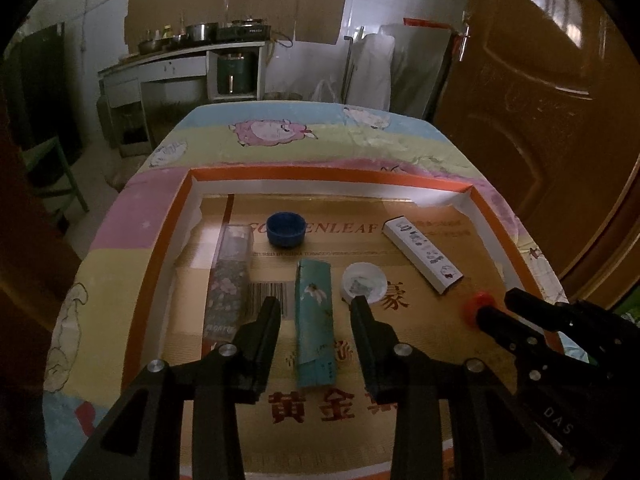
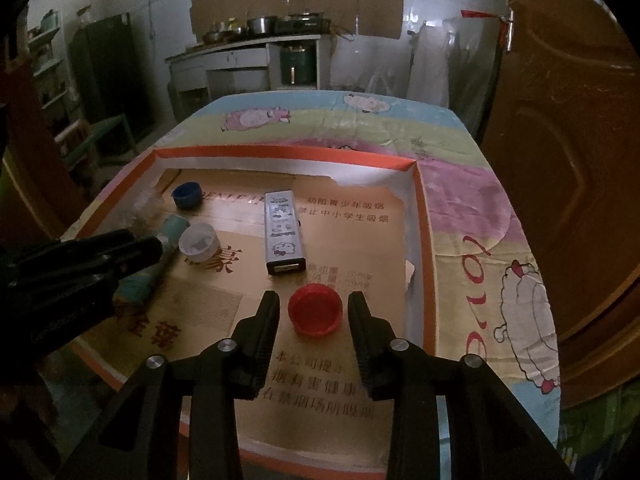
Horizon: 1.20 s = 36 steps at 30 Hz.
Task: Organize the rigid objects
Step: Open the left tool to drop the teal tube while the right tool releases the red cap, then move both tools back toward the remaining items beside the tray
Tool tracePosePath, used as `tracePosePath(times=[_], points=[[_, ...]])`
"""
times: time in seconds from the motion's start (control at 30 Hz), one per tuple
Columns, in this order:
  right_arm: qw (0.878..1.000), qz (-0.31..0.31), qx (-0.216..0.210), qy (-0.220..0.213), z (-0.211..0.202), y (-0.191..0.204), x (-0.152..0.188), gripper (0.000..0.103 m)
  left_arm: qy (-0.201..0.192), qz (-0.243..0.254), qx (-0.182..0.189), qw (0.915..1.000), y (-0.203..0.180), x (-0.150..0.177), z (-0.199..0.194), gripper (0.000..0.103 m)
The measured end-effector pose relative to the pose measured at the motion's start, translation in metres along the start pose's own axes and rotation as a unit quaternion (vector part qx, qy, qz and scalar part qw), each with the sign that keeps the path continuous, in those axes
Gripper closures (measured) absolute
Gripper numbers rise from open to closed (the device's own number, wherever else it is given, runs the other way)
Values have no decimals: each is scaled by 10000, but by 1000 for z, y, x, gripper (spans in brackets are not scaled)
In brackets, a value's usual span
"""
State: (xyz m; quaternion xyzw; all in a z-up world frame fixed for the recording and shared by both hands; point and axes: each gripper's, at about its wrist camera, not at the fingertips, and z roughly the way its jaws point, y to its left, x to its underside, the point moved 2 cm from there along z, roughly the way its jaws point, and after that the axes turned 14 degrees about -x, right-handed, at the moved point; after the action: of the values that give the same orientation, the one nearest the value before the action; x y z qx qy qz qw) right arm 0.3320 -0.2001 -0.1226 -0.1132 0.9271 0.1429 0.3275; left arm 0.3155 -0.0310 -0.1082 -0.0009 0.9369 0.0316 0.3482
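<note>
A shallow cardboard tray with an orange rim holds the objects. A teal box lies lengthwise between the fingers of my left gripper, which is open with a gap on each side. A clear flowered box lies to its left. A blue cap and a white cap sit beyond, with a white patterned box further right. My right gripper straddles a red cap with slim gaps, so it is open. The tray's right wall runs close beside it.
The tray rests on a table covered by a pastel sheep-print cloth. A brown door stands close on the right. A kitchen counter with pots is at the back, and a green chair is on the left.
</note>
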Motion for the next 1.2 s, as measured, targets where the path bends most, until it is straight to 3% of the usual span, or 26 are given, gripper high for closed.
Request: tracePosePath(times=[1.2], points=[[9991, -188, 76, -374, -80, 41, 22, 66, -428, -22, 101, 9990, 11, 25, -83, 67]])
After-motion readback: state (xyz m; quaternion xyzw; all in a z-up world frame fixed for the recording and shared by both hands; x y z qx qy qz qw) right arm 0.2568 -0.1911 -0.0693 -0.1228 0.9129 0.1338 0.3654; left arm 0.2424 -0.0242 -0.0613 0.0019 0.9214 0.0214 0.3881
